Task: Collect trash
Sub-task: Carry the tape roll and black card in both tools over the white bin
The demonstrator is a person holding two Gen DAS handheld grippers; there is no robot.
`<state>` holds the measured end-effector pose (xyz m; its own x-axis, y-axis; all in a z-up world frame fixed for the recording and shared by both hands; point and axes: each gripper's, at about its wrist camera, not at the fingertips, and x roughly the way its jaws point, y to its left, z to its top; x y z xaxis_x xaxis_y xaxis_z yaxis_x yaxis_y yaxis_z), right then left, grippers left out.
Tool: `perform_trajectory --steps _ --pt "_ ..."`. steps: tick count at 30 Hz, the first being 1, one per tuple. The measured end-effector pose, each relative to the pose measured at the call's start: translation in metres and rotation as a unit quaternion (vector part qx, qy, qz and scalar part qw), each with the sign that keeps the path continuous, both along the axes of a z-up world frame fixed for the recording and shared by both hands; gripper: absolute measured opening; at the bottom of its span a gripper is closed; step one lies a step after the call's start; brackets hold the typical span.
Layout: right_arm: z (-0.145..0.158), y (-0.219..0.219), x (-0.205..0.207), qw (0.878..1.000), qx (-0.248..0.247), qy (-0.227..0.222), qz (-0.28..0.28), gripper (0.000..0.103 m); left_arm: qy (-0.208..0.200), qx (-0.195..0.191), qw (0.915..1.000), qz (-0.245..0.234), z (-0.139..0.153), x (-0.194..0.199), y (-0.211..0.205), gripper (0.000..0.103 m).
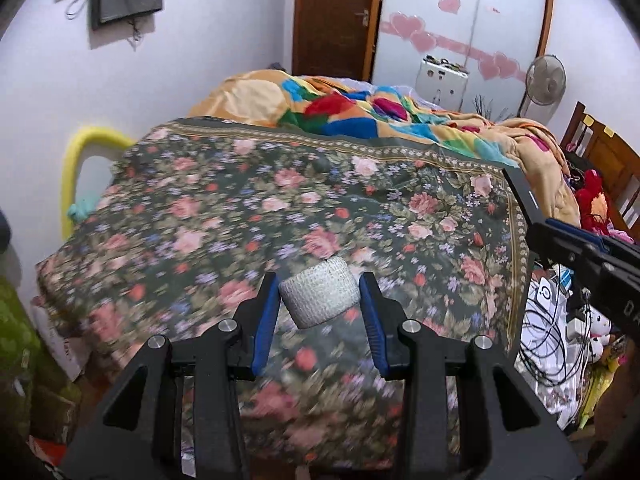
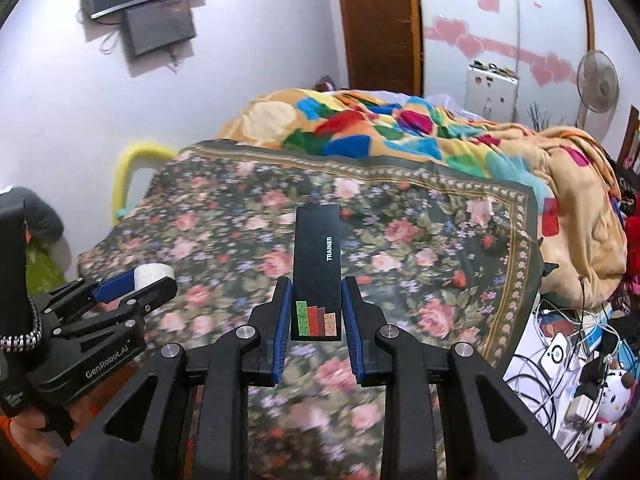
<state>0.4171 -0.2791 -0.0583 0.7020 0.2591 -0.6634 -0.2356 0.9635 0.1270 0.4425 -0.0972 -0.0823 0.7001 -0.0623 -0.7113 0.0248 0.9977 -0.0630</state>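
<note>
The bed (image 1: 280, 208) fills the space ahead of and below both sets of jaws, spread with a dark flowered cover, a bright patchwork blanket (image 1: 360, 108) heaped at its far end. No bin or bag shows in either view.

Both pieces of trash look already lifted, so the step in hand seems to be the carry — the pick-up is done and the drop-off is what remains. The next move calls for finding a bin or bag somewhere outside these views and bringing both loads to it without loosening either grip.

The right gripper (image 2: 316, 304) has its jaws drawn in to a narrow gap and clamped on the two long edges of a black box (image 2: 316, 268). It is flat and long, held near its lower end, so most of its length runs out forward beyond the fingertips. It bears the word TRAINER and a row of coloured bars. Held so near one end, it may swing or pivot.

The left gripper (image 1: 320, 300) has its jaws about half closed on a white roll (image 1: 318, 296), a short cylinder of woven, bandage-like tape seated squarely between the blue pads with its flat ends against them — it hangs above the flowered cover. It looks soft and light, and should ride securely.
</note>
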Motion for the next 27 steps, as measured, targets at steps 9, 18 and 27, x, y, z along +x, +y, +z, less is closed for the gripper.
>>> perform_trajectory --steps 9,18,27 --pt "0.016 0.074 -0.055 0.999 -0.007 -0.013 0.053 0.023 -0.024 0.005 0.9989 0.04 0.028 -0.097 0.074 0.04" --pt "0.006 0.168 -0.107 0.99 -0.005 -0.006 0.14 0.023 -0.017 -0.008 0.9911 0.132 0.02 -0.183 0.17 0.04" --pt "-0.023 0.266 -0.147 0.972 -0.019 0.021 0.232 0.023 0.022 -0.012 0.9752 0.22 -0.022 -0.249 0.255 0.04"
